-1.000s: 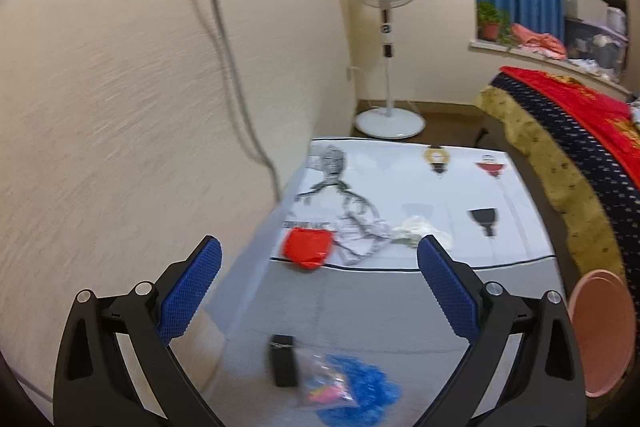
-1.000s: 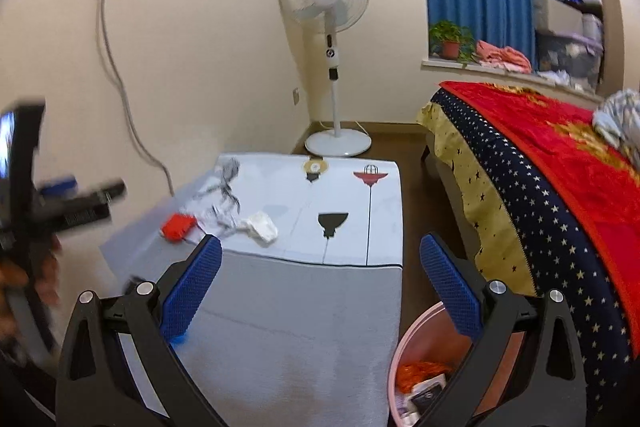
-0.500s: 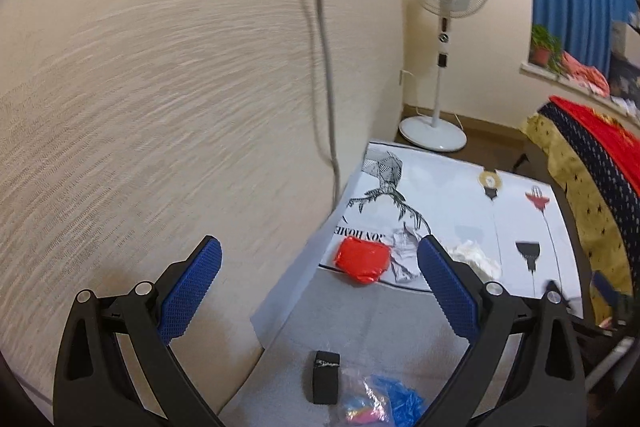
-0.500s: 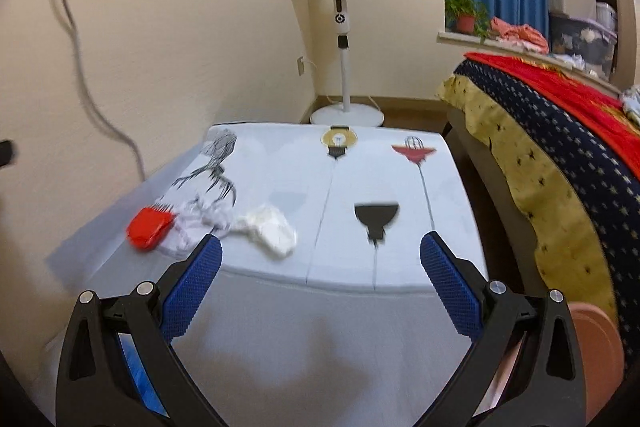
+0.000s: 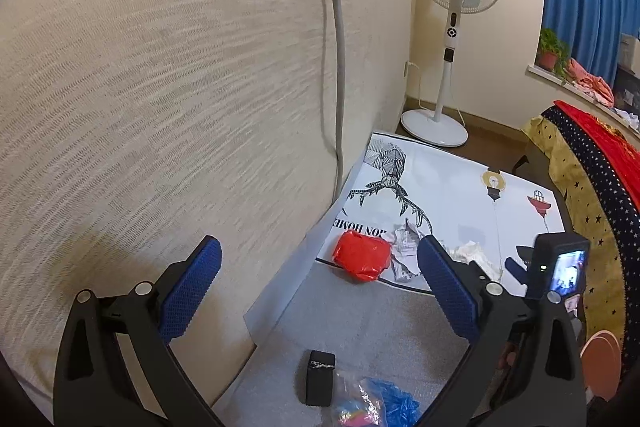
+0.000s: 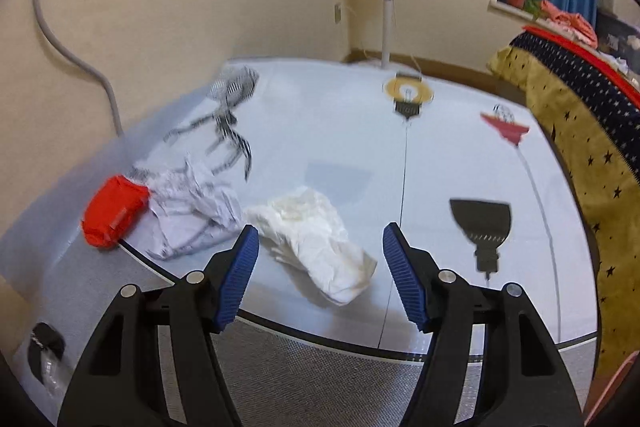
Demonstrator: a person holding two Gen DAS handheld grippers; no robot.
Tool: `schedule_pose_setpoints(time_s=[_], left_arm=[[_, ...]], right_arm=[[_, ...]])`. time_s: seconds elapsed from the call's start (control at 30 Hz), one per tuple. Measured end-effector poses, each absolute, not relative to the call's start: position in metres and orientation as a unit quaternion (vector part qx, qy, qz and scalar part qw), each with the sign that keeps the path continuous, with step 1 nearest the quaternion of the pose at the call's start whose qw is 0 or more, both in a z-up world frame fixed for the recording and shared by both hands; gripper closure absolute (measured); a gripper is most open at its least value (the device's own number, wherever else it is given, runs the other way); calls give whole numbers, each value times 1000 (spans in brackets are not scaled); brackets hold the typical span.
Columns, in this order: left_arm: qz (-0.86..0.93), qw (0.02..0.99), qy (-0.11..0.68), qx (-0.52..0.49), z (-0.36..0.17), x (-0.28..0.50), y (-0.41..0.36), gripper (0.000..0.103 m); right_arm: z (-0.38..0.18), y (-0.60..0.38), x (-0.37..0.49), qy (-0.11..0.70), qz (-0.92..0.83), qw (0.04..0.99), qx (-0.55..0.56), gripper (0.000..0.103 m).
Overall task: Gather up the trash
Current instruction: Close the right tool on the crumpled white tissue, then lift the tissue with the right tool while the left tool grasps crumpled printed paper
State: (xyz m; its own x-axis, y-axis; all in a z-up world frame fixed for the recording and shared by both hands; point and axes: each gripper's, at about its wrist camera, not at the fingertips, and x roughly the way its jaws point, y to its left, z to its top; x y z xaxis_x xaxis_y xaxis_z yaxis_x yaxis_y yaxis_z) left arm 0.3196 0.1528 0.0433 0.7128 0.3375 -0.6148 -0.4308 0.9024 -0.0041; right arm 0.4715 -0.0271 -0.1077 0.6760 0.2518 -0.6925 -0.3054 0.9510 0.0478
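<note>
A crumpled white tissue [image 6: 316, 231] lies on the printed white sheet [image 6: 400, 155]. My right gripper [image 6: 320, 247] hangs low over it with its jaws closing; the tissue lies between the blue pads, which do not press on it. Left of it lie a printed paper wad [image 6: 192, 207] and a red wrapper [image 6: 114, 213]. My left gripper [image 5: 318, 287] stands open and empty near the wall, above the grey mat [image 5: 360, 323], with the red wrapper [image 5: 362, 261] ahead. The right gripper's body [image 5: 560, 267] shows at the right of the left wrist view.
A small black box [image 5: 320, 377] and a clear bag with blue and pink bits [image 5: 376, 403] lie on the mat. A pink bucket [image 5: 602, 363] stands at the right by the starred bedspread [image 5: 588, 195]. A standing fan [image 5: 456, 27] and a wall cable [image 5: 340, 67] are behind.
My right gripper has swept forward and down to the white tissue, and its jaws have narrowed. The left gripper drifted toward the wall and rolled, then held still.
</note>
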Motion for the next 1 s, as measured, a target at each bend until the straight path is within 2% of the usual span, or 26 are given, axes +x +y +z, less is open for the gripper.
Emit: schedule_pose_setpoints(time_s=[0.03, 0.07, 0.1, 0.13, 0.2, 0.4, 0.53, 0.8, 1.0], left_arm=[[208, 922, 317, -72, 43, 320, 153, 8], [209, 922, 317, -72, 43, 319, 152, 8], [209, 922, 317, -71, 43, 320, 152, 8], [210, 922, 317, -71, 43, 320, 152, 8], [211, 922, 318, -71, 43, 321, 152, 8], [213, 921, 319, -72, 40, 324, 152, 8], [207, 925, 312, -69, 39, 325, 149, 8], [169, 927, 323, -88, 12, 345, 108, 8], [127, 941, 303, -79, -18, 398, 60, 8]], right_arm=[[-111, -27, 474, 381, 154, 911, -36, 40], [-115, -26, 475, 387, 155, 908, -36, 52], [-117, -27, 477, 392, 156, 906, -34, 72], [-118, -27, 477, 393, 157, 905, -31, 75], [-116, -27, 475, 386, 158, 909, -31, 96], [-107, -31, 463, 358, 151, 921, -32, 98], [-80, -49, 450, 346, 155, 925, -6, 98], [21, -116, 360, 328, 163, 930, -38, 98], [46, -189, 287, 332, 109, 937, -27, 98]])
